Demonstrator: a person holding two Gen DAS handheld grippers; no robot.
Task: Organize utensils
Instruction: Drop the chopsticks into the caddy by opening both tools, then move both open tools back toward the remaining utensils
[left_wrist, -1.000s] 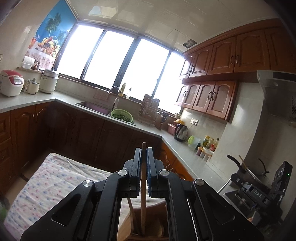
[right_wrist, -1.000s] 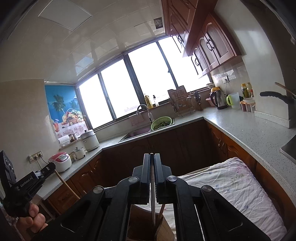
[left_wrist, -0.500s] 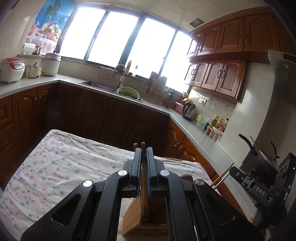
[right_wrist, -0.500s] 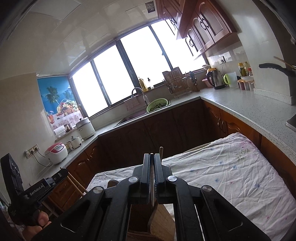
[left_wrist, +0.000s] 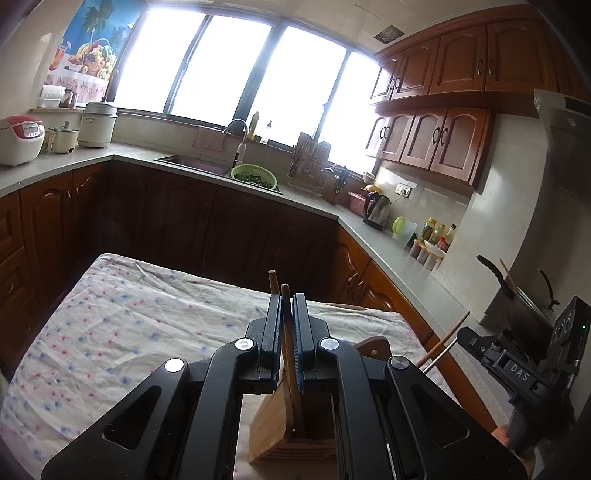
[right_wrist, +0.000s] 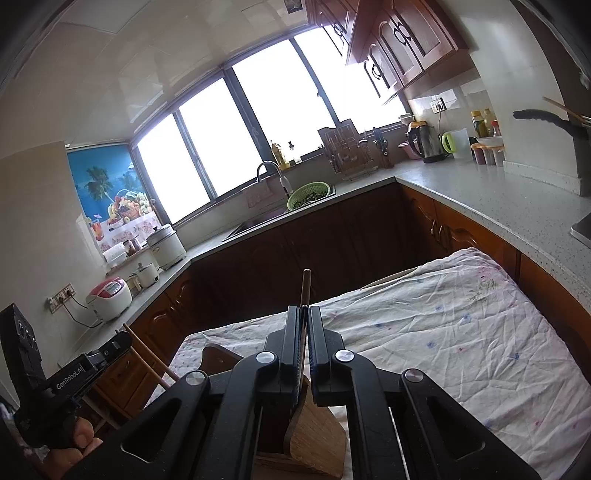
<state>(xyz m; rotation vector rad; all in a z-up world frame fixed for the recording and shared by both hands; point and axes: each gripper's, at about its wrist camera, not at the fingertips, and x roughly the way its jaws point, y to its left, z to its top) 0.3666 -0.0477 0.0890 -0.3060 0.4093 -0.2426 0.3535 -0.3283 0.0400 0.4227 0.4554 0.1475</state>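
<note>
the left gripper (left_wrist: 287, 325) is pinched on a brown wooden chopstick (left_wrist: 285, 295), whose lower end reaches into the wooden utensil holder (left_wrist: 280, 428) just below. a second stick (left_wrist: 273, 282) rises beside it. the right gripper (right_wrist: 303, 339) is clamped on a thin dark chopstick (right_wrist: 306, 286) over the same holder (right_wrist: 314, 439). the holder stands at the near edge of a floral tablecloth (left_wrist: 122, 325); counters and a sink (left_wrist: 199, 166) lie far behind.
</note>
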